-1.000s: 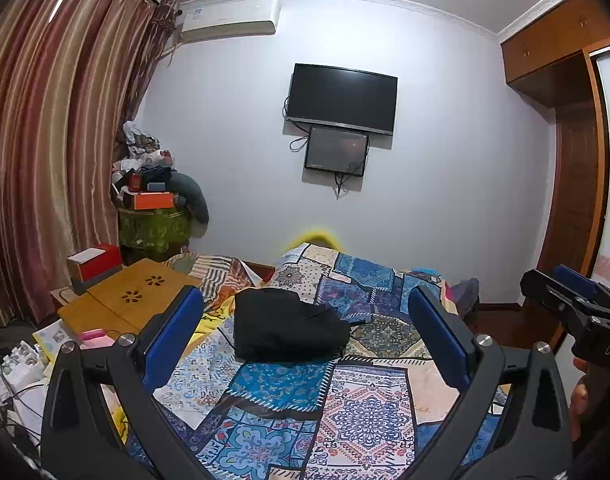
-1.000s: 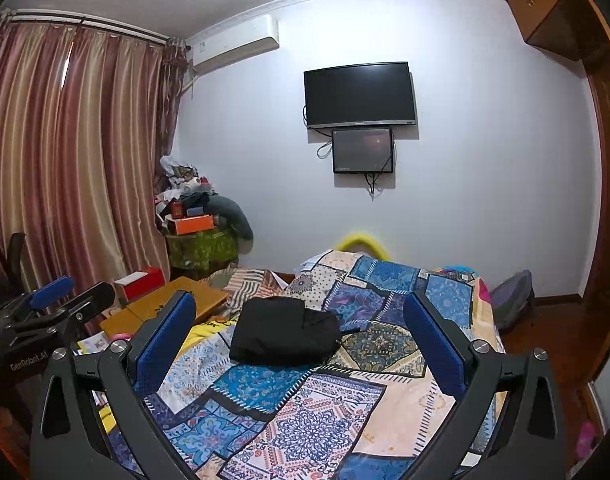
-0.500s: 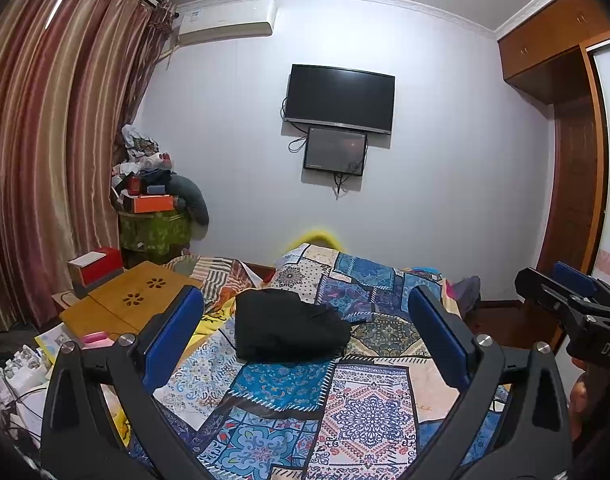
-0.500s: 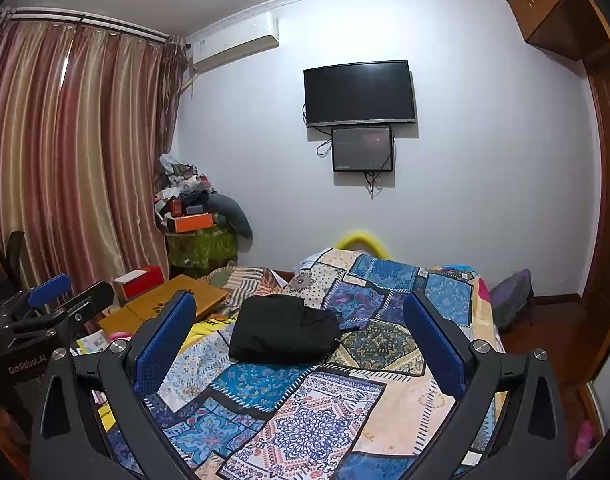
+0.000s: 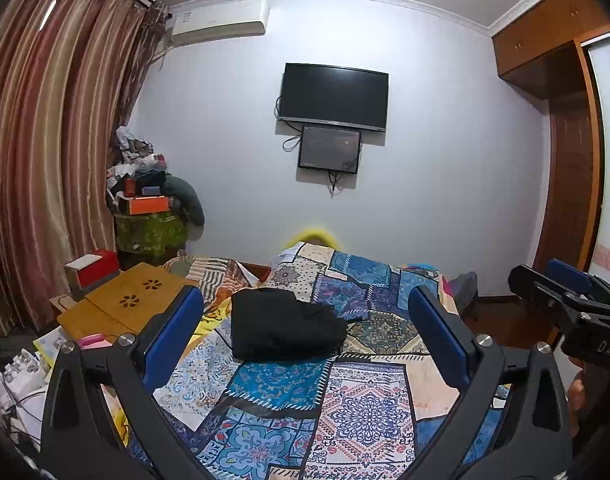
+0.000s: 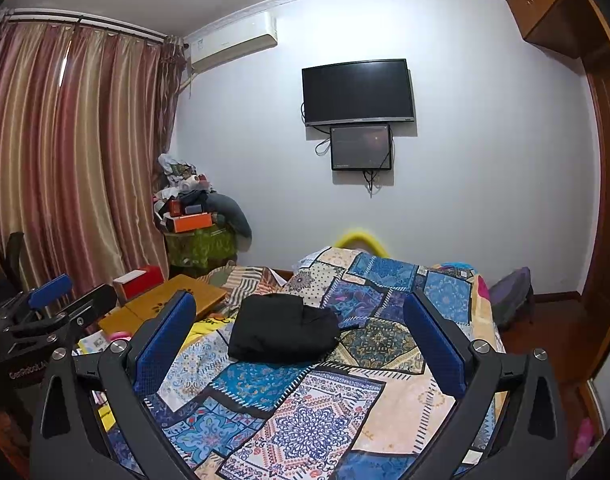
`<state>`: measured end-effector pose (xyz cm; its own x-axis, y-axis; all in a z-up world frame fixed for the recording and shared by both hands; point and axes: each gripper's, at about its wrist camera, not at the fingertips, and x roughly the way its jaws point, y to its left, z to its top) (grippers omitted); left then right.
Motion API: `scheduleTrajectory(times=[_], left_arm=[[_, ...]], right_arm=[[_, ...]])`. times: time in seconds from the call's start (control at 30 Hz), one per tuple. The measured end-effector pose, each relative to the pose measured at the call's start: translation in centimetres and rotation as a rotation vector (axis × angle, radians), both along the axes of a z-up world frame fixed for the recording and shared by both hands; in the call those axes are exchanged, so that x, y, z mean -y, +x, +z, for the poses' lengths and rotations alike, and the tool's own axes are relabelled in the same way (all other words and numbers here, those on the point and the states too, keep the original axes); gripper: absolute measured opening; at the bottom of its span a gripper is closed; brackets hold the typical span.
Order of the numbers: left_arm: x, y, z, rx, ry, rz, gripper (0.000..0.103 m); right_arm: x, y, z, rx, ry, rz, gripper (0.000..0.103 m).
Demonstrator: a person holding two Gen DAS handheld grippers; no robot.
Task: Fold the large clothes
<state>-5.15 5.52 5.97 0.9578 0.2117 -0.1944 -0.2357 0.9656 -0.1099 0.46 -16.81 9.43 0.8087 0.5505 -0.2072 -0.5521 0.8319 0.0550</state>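
Note:
A black garment point(image 5: 283, 326) lies folded into a compact bundle on the patchwork bedspread point(image 5: 361, 404), near the bed's middle; the right wrist view shows the same garment point(image 6: 283, 330) on the bedspread point(image 6: 325, 412). My left gripper point(image 5: 305, 312) is held well back from it, above the bed's near end, open with nothing between its blue pads. My right gripper point(image 6: 301, 316) is likewise open and empty, and far from the garment. Each gripper shows at the edge of the other's view: the right one point(image 5: 565, 300) and the left one point(image 6: 53, 312).
A low wooden table point(image 5: 125, 304) with a red box point(image 5: 93, 272) stands left of the bed. A pile of boxes and clothes point(image 5: 149, 200) fills the far left corner by the curtains point(image 5: 45, 160). A TV point(image 5: 333, 96) hangs on the wall; a wardrobe point(image 5: 565, 128) stands right.
Both views have shifted only slightly; the grippers stay open and the black garment has not moved.

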Motion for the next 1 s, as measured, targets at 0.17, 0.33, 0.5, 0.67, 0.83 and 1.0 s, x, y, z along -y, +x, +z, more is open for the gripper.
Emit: scheduleTrajectory(times=[0.17, 0.33, 0.5, 0.67, 0.83, 1.0], left_arm=[[0.07, 0.07, -0.07, 0.0, 0.002, -0.013, 0.103], [0.1, 0.3, -0.16, -0.013, -0.002, -0.034, 0.103], [0.3, 0.44, -0.25, -0.016, 0.003, -0.033, 0.103], [0.51, 0.42, -0.23, -0.015, 0.012, -0.031, 0.103], [0.71, 0.42, -0.23, -0.015, 0.014, -0.032, 0.103], [0.47, 0.51, -0.21, -0.017, 0.009, -0.032, 0.103]], right_arm=[[0.24, 0.11, -0.09, -0.006, 0.003, -0.001, 0.103], [0.33, 0.17, -0.14, -0.007, 0.0, -0.002, 0.103], [0.41, 0.32, -0.16, -0.013, 0.001, -0.001, 0.103], [0.5, 0.42, -0.12, -0.016, 0.003, -0.004, 0.103], [0.53, 0.48, -0.28, -0.022, 0.002, -0.004, 0.103], [0.51, 0.61, -0.27, -0.022, -0.002, -0.007, 0.103]])
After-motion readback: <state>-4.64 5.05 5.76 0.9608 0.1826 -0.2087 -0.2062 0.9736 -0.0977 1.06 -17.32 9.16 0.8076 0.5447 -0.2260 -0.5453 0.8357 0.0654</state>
